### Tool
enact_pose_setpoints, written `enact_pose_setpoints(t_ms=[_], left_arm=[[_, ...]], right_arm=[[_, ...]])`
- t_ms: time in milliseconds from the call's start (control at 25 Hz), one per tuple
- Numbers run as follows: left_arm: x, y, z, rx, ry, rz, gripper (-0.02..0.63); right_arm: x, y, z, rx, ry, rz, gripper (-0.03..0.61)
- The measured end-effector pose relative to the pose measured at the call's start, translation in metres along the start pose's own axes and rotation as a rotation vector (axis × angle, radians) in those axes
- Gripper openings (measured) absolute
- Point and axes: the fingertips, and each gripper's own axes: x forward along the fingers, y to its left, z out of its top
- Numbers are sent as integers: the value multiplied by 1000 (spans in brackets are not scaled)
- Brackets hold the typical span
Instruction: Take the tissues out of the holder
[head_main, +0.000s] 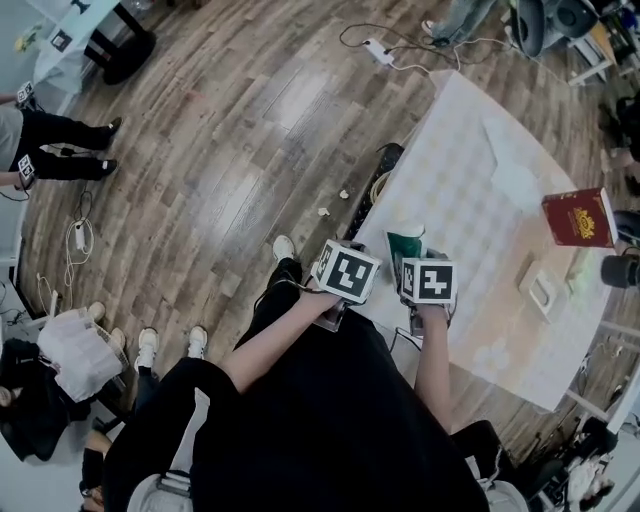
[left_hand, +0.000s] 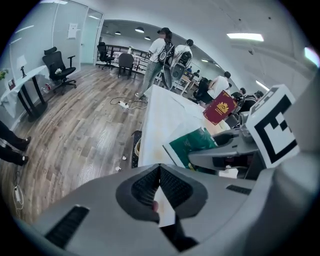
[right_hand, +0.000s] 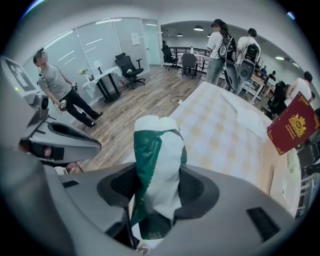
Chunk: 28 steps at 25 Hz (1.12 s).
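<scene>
Both forearms (head_main: 290, 338) reach forward, side by side, at lower centre over the table's (head_main: 470, 190) near edge. The right claw (right_hand: 157, 189) clamps the upright green-and-white tissue pack (right_hand: 157, 150). The left claw (left_hand: 160, 187) pinches a thin white sheet (left_hand: 166, 212), probably a tissue.

Table (head_main: 470, 170) centre open; red box (head_main: 578, 218), white tray (head_main: 540, 292) near one edge.

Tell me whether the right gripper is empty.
No, the right gripper is clamped on a green-and-white tissue pack.
</scene>
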Motion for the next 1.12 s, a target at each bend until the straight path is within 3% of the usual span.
enact_pose_setpoints(t_ms=[640, 1120], left_arm=[[35, 6, 53, 195, 81, -75, 6], [47, 32, 105, 291, 106, -131, 6]], right_arm=[[10, -38, 37, 248, -23, -80, 221], [28, -74, 80, 364, -1, -183, 221]])
